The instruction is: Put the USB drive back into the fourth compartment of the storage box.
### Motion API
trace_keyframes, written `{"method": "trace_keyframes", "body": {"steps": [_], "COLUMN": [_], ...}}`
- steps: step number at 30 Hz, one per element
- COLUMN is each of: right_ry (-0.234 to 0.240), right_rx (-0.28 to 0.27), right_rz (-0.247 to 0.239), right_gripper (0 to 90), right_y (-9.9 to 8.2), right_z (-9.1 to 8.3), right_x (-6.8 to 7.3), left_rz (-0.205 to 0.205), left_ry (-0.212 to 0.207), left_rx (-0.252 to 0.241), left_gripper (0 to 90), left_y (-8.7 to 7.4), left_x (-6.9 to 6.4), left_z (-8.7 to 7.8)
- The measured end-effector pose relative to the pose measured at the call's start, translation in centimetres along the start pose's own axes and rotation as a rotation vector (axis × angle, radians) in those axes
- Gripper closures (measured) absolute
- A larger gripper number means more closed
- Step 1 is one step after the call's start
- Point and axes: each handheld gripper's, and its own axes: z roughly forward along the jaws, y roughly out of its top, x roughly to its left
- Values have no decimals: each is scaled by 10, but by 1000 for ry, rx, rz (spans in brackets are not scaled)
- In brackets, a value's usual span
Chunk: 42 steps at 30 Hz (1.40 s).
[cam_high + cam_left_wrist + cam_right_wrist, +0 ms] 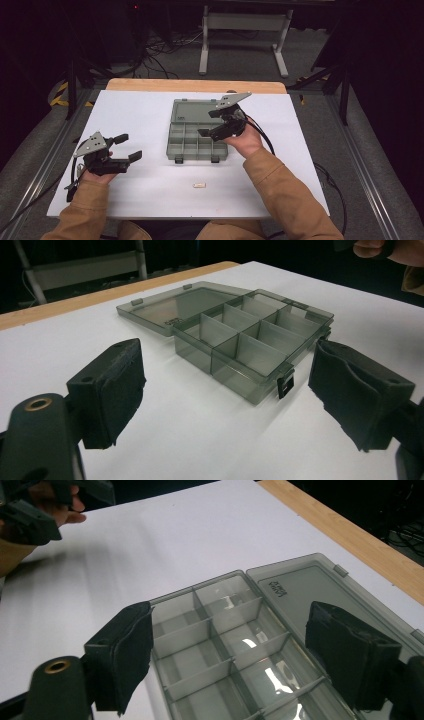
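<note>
Tan sleeves (280, 195), white tabletop (150, 115), wooden edge (195, 85), dark cabled floor (165, 55)

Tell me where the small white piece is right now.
In the high view the white piece lies on the white board near the front edge, just in front of the open box, between the person's forearms.

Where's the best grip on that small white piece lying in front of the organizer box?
Probably across its short width, coming straight down. The small white piece lies flat and low on the white table, clear of the organizer box, so a side approach finds little to pinch. The left gripper is open and looks nearer.
</note>
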Motion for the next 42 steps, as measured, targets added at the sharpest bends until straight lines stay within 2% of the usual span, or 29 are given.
{"method": "trace_keyframes", "body": {"steps": [2, 7, 11, 21, 33, 42], "right_ry": [7, 18, 31, 50, 91, 118], "right_rx": [10, 23, 47, 110, 190, 273], "right_rz": [-26, -49, -70, -129, -155, -174], "right_gripper": [199, 199, 199, 205, 213, 225], "right_y": [0, -2, -5, -10, -23, -31], "right_z": [0, 0, 1, 4, 13, 22], "right_x": [8, 17, 25, 43, 58, 69], "left_rz": [9, 10, -13, -16, -10, -1], "left_ry": [2, -2, -2, 6, 9, 8], "left_rx": [-1, -7, -9, -8, -15, -15], "left_gripper": [147, 142, 131, 113, 108, 108], "left_y": [0, -1, -2, -3, -3, -3], "left_x": [-1, -1, -1, 0, -1, -2], "left_z": [-1, -1, -2, -2, -2, 0]}}
